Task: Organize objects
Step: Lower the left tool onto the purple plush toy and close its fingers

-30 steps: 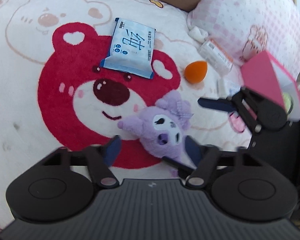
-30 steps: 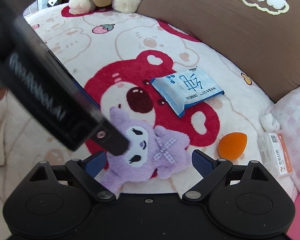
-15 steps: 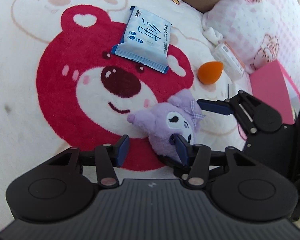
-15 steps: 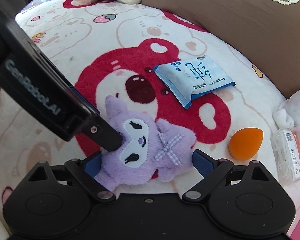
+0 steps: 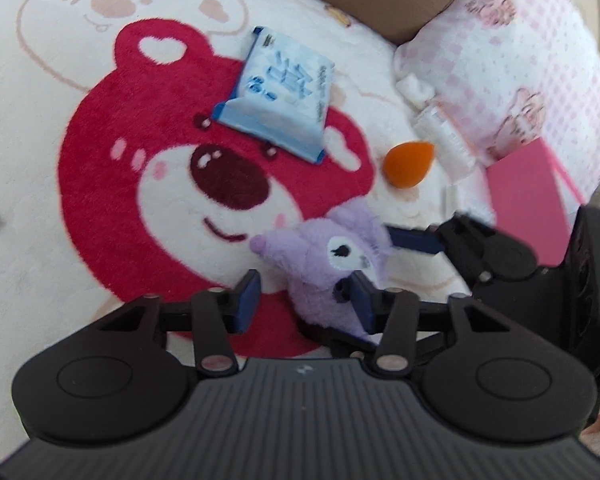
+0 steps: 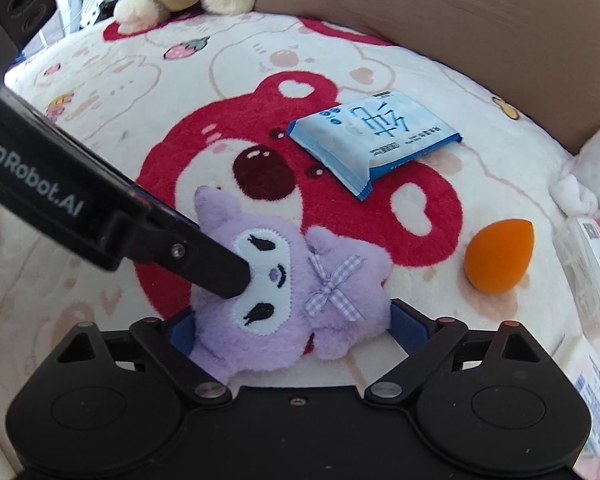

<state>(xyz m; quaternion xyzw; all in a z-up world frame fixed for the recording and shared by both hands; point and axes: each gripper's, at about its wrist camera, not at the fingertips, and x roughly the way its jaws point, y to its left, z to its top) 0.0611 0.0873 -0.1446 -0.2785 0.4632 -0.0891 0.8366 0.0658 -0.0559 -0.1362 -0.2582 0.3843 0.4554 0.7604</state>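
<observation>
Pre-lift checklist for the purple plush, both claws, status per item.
1. Purple plush lies between the right claw fingers: ok.
2. Right claw pads pressing the plush: cannot tell.
3. Left claw closing, plush at one pad only, other pad bare: not ok.
4. Left claw finger lies across the plush's face in the right view: not ok.
5. Orange sponge and blue packet lie apart from the plush: ok.

Matte black left gripper [image 5: 304, 296], blue pads, silver pivot screws, white lettering; matching right gripper [image 6: 292, 326]
</observation>
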